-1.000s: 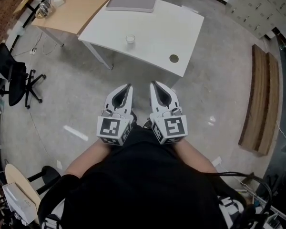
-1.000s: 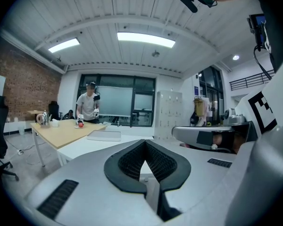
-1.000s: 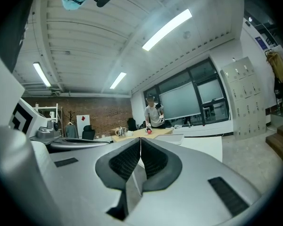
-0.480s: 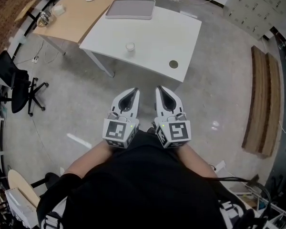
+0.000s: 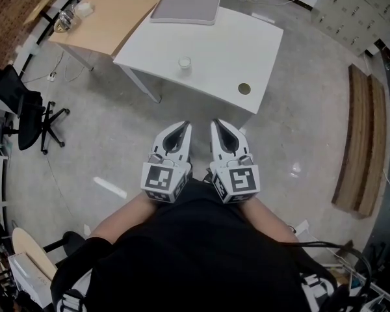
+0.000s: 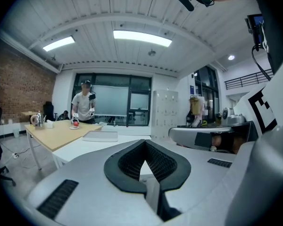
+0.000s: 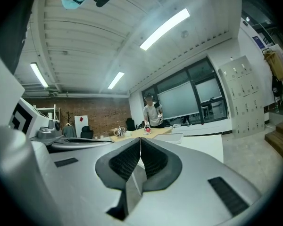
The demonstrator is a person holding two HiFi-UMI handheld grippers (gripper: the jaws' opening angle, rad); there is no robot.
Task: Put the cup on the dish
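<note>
Grippers hung side by side over the floor, close to the person's body. The left gripper (image 5: 182, 125) and right gripper (image 5: 216, 123) had jaws pressed together, empty. The cup (image 5: 184, 62) stood on the white table (image 5: 247, 38) (well apart from both), near the grey tray (image 5: 185, 10).

We note the left gripper (image 5: 183, 126) and right gripper (image 5: 216, 123) held side by side, each tapering to one tip, over concrete floor (image 5: 104, 142). At twelve o'clock stands a white table (image 5: 234, 51), clear of both grippers. It bears a small cup (image 5: 184, 62) near its middle. A grey rectangular tray (image 5: 185, 10) sits at its far edge, well apart from the cup. A black office chair (image 5: 26, 112) is at nine o'clock and a wooden bench (image 5: 356, 145) at three.
</note>
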